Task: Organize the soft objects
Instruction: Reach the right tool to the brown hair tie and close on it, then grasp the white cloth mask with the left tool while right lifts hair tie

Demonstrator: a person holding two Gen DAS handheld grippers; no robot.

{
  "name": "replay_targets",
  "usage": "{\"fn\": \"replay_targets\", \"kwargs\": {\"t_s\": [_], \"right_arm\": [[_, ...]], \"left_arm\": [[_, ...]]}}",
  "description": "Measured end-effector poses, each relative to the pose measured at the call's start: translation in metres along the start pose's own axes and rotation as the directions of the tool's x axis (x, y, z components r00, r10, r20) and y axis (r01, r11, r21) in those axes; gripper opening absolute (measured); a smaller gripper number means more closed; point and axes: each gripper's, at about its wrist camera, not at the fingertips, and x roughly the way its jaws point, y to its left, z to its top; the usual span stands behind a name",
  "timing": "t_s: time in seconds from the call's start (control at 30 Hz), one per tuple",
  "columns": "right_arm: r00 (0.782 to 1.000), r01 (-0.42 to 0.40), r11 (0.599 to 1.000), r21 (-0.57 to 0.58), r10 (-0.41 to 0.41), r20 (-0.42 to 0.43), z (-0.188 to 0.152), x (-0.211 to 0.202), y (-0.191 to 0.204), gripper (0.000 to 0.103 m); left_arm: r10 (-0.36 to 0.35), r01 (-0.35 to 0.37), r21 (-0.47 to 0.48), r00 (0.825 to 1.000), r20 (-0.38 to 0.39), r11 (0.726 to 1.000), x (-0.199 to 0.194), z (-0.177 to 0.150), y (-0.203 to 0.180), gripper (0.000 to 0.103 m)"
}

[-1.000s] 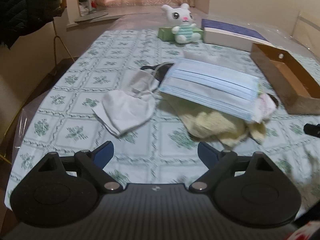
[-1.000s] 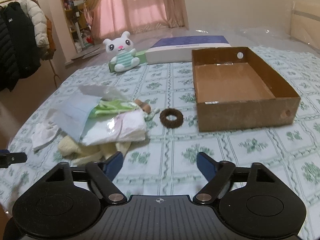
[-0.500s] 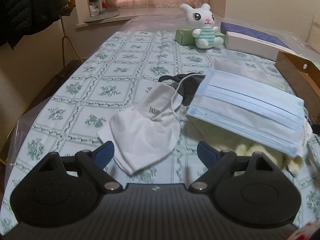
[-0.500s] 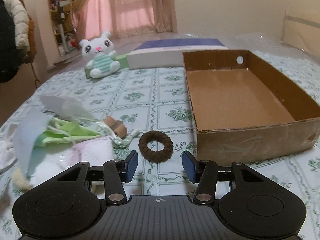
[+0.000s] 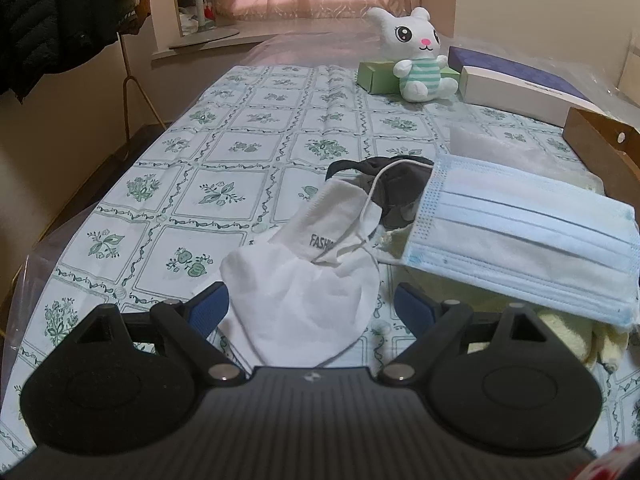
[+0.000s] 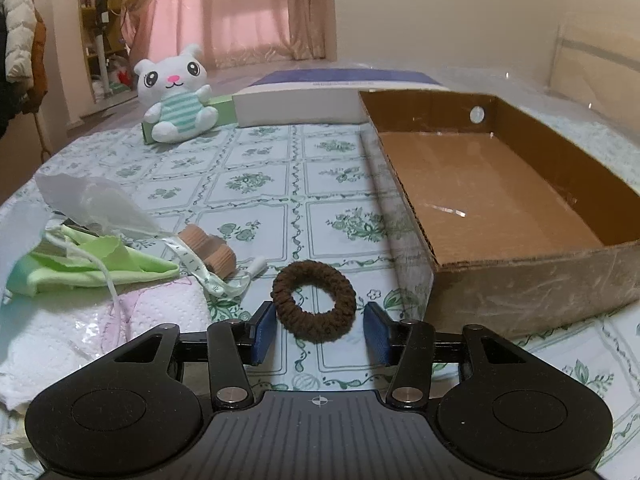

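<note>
The right gripper has just been closing its jaws, which now stand fairly narrow with the brown scrunchie lying between the blue pads; a sliver of tablecloth shows on each side of the ring, so the pads are not pressing on it. Just left of the jaws lies a white paper towel in clear wrap, with a light green cloth on top of it and a small ribbed tan item a little beyond the left pad. To the right of the jaws, close by, stands an open cardboard box, its floor bare. Further off, ahead and to the left, a white plush bunny sits against a green carton, with a white and purple box beside it.

The left gripper holds its jaws wide apart. The toe of a white sock printed with lettering lies between them, touching or nearly touching the left pad and clear of the right one. Beyond the right pad, a blue surgical mask rests on a pale yellow cloth; a dark grey fabric piece sits just ahead of the sock. All of it lies on the green-patterned tablecloth. At the far end the bunny sits again, right of centre.
</note>
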Motion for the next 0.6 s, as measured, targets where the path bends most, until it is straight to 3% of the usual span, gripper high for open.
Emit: {"fn": "replay_targets", "kwargs": {"t_s": [0.1,0.33,0.5,0.6], "right_arm": [[1.000,0.002,0.999,-0.040,-0.002,0.010,-0.002,0.001,0.002,0.019],[1.000,-0.018,0.999,-0.047,0.019,0.017,-0.003,-0.012,-0.010,0.018],[0.999,-0.036,0.999,-0.020,0.037,0.019,0.000,-0.028,-0.019,0.018],[0.999,-0.046,0.999,0.002,0.046,0.016,0.002,-0.034,-0.024,0.018]], "left_arm": [[-0.002,0.002,-0.002,1.000,0.005,1.000,-0.001,-0.001,0.002,0.089],[-0.001,0.001,-0.020,1.000,0.009,1.000,0.002,-0.003,0.008,0.089],[0.002,-0.005,-0.058,0.999,-0.037,0.998,0.024,-0.005,0.015,0.088],[-0.012,0.007,-0.084,0.998,-0.062,0.996,0.033,-0.008,0.020,0.070]]}}
